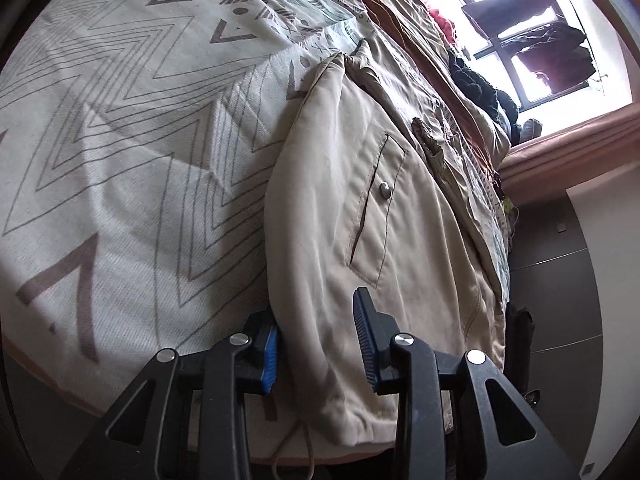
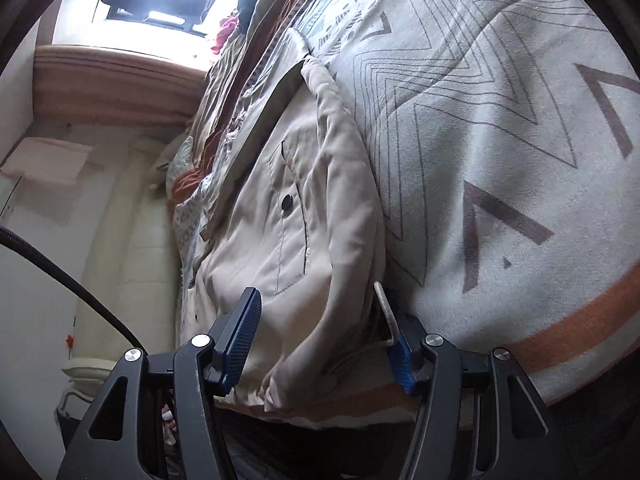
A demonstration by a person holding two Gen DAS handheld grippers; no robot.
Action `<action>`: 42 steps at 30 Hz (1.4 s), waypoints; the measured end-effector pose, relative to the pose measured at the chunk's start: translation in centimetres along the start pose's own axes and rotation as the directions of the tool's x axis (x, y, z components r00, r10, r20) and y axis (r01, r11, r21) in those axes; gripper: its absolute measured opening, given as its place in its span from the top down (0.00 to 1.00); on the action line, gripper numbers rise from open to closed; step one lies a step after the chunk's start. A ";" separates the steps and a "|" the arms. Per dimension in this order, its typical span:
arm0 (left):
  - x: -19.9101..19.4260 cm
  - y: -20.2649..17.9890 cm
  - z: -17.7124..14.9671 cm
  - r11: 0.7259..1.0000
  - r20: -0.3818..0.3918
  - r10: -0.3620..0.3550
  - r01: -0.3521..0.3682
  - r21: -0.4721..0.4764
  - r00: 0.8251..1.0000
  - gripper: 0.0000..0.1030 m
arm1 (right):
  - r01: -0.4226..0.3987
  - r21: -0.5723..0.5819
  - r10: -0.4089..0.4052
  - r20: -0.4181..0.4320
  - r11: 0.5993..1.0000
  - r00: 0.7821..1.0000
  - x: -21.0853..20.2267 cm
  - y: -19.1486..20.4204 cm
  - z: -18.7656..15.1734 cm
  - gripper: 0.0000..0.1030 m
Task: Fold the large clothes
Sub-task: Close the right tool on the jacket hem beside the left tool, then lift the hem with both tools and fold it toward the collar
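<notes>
A beige jacket (image 1: 328, 200) with a snap-button pocket lies on a bed cover (image 1: 140, 140) printed with grey zigzags. Its hem hangs at the bed's near edge. My left gripper (image 1: 318, 312) clamps a thick fold of that hem, one blue pad under the jacket's side edge and the other on top. In the right wrist view the same jacket (image 2: 320, 184) lies on the cover (image 2: 500, 140). My right gripper (image 2: 320, 308) stands wide around the other hem corner. Bunched cloth fills the gap, and a pale strip lies over the right finger.
Rumpled brown and patterned bedding with a pile of dark and red clothes (image 1: 476, 76) lies beyond the jacket. Dark garments hang at a bright window (image 1: 520, 20). Beside the bed are dark floor (image 1: 552, 260), a white cabinet (image 1: 612, 280), a cream bolster (image 2: 132, 240) and a black cable (image 2: 60, 264).
</notes>
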State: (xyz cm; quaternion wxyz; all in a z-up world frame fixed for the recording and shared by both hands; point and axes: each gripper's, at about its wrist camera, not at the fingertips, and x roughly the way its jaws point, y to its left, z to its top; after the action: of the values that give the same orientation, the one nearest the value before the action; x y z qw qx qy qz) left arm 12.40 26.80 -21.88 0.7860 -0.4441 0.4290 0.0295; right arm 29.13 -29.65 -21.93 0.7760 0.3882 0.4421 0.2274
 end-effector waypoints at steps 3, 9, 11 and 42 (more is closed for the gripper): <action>0.5 -0.1 0.5 1.000 -0.006 -0.005 0.005 0.000 1.000 0.67 | 0.012 -0.012 -0.012 -0.002 1.000 1.000 0.2 0.1 0.4 0.45; 0.9 -0.2 0.6 0.999 -0.011 -0.034 0.034 -0.012 0.999 0.67 | 0.012 -0.029 -0.012 -0.015 1.000 1.000 1.8 0.3 1.5 0.45; 0.9 -0.1 0.1 0.998 -0.024 -0.054 0.054 -0.012 0.998 0.67 | 0.012 -0.035 -0.013 -0.024 0.999 1.000 1.8 0.3 1.3 0.45; -7.3 -6.3 -1.4 0.945 0.131 -0.328 0.326 0.036 0.936 0.90 | -0.243 -0.116 0.259 0.162 0.963 0.952 -4.7 5.1 1.6 0.96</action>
State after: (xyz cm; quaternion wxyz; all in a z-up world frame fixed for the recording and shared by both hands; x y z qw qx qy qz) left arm 9.60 24.39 -12.89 0.8104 -0.5006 0.2951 -0.0743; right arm 28.04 -30.57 -14.97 0.7943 0.4224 0.3076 0.3098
